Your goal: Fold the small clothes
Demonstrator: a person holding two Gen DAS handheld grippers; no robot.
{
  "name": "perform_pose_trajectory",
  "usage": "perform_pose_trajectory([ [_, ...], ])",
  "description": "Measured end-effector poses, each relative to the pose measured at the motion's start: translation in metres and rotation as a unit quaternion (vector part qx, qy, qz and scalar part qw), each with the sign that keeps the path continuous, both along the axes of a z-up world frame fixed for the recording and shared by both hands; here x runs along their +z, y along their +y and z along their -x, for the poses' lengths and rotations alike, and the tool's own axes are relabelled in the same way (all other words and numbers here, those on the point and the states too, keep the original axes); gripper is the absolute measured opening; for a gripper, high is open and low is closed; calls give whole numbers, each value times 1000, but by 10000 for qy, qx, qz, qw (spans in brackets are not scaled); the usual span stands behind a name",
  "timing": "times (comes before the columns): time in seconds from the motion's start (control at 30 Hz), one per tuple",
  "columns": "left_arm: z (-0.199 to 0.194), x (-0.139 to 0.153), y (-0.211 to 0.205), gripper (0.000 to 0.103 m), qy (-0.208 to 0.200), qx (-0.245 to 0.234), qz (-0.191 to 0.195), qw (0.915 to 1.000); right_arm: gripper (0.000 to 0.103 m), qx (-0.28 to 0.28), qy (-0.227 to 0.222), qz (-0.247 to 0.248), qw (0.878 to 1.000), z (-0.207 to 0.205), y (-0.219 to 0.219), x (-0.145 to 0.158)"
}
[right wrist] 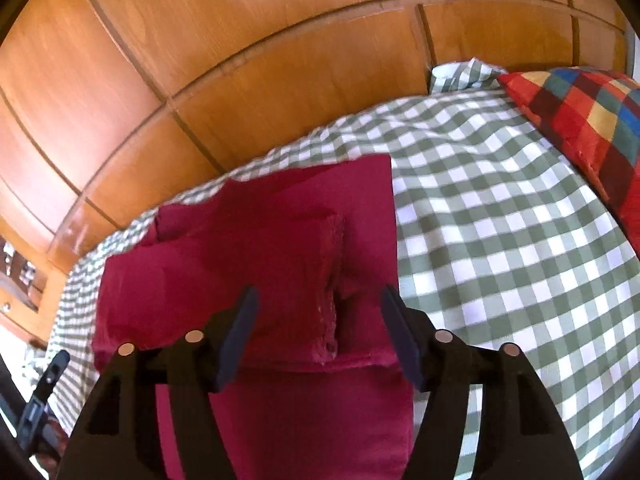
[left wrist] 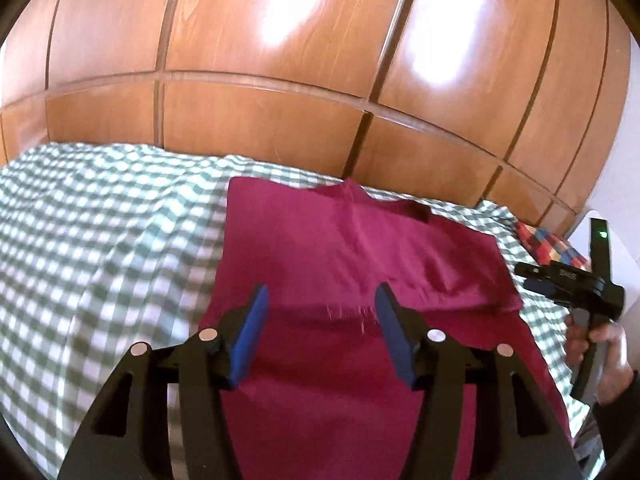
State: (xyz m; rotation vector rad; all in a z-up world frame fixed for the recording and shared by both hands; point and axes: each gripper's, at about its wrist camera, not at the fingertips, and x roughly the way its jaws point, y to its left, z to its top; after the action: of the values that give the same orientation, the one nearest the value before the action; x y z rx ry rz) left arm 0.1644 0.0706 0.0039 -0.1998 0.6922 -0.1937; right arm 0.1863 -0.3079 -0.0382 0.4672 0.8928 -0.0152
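Left wrist shows your left tool (left wrist: 320,308) wide, empty, over the half-folded maroon shirt (left wrist: 340,248) on the bed (left wrist: 100,220); right tool (right wrist: 316,316) likewise. Next, pinch the near hem.

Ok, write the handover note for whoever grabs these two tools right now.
Left tool: open, empty, above the near part of the magenta garment.
Right tool: open, empty, over the same garment, by its stitched hem.
Garment lies on the green checked bedspread, its sides already folded inward and layered on top. A patchwork cushion sits at the right end.
Done: side folds.
Left: probably fold it end to end and smooth it; neither tool grips cloth yet.
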Motion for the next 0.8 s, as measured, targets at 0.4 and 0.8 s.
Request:
perform_pose_trajectory([
  [0.4,-32,-22,3,56,229,191,-19,9996,5,97,-299,1195,9923,-32,30,22],
  [0.8,-38,-45,3,61,764,83,19,9970,44,110,326,1947,9802,-41,38,-17],
])
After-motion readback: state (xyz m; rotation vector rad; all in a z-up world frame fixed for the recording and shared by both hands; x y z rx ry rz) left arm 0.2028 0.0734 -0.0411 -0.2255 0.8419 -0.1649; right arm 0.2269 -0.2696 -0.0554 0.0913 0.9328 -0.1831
